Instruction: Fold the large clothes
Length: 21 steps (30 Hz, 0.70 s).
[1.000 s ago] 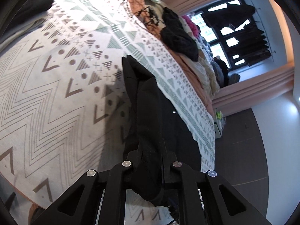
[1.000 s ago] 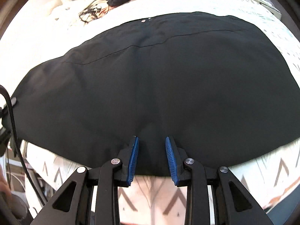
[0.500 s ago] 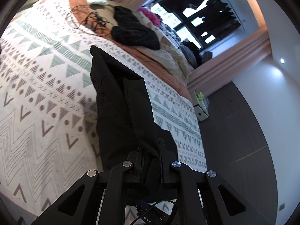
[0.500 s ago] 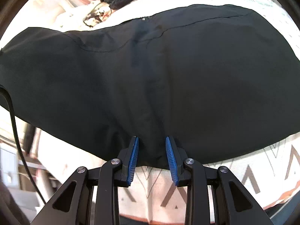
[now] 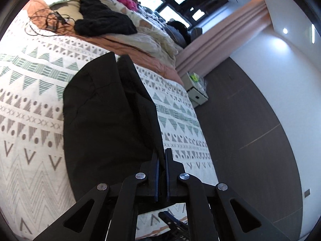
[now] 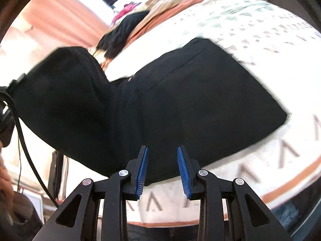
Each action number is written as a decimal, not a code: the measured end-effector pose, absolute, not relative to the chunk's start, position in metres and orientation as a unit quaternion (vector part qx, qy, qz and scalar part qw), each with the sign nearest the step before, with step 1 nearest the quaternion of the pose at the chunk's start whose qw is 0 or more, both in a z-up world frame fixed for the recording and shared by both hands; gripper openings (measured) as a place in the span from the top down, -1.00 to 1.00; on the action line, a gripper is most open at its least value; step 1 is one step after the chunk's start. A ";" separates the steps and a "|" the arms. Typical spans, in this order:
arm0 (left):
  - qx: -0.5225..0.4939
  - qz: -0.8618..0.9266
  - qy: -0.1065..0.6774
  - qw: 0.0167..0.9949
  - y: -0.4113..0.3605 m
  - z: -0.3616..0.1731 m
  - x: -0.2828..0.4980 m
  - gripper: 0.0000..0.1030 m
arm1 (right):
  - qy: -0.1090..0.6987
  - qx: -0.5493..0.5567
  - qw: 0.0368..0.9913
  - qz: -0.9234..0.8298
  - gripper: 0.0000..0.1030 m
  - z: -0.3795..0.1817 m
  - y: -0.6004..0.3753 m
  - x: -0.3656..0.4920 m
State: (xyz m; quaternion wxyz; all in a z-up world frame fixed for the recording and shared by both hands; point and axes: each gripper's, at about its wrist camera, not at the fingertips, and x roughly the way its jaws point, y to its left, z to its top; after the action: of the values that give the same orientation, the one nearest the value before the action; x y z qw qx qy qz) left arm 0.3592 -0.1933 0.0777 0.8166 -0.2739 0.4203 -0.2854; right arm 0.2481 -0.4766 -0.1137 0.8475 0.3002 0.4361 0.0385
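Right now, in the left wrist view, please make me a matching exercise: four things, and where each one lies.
Things:
1. black garment
2. black knit sweater
3. tangled cable
4. white cabinet

Places:
a. on the floor
b. on the orange blanket
c. on the patterned bedspread
d. on the heap of pale clothes

Pairs: 1-c, 2-d, 3-b, 4-a

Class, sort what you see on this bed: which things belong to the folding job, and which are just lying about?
Job: large black garment; left tool; right tool.

Lying about: fuzzy black knit; tangled black cable; pink fabric.
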 end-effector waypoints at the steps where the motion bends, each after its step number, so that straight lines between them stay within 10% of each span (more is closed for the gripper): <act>1: -0.269 -0.289 0.424 0.815 -0.202 0.076 0.361 0.94 | 0.431 0.307 0.848 0.031 0.40 -0.112 -0.488 0.244; 17: -0.188 -0.399 0.522 0.730 -0.349 0.014 0.357 0.95 | 0.416 0.364 0.830 -0.074 0.40 -0.133 -0.588 0.171; 21: -0.154 -0.440 0.529 0.709 -0.359 0.014 0.344 0.67 | 0.420 0.372 0.824 -0.084 0.40 -0.138 -0.598 0.163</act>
State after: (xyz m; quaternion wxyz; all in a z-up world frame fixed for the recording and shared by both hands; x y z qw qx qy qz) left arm 0.3445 -0.3589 0.0143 0.7090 -0.1537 0.5290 -0.4402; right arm 0.1630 -0.5978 -0.1382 0.8239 0.3717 0.4196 -0.0838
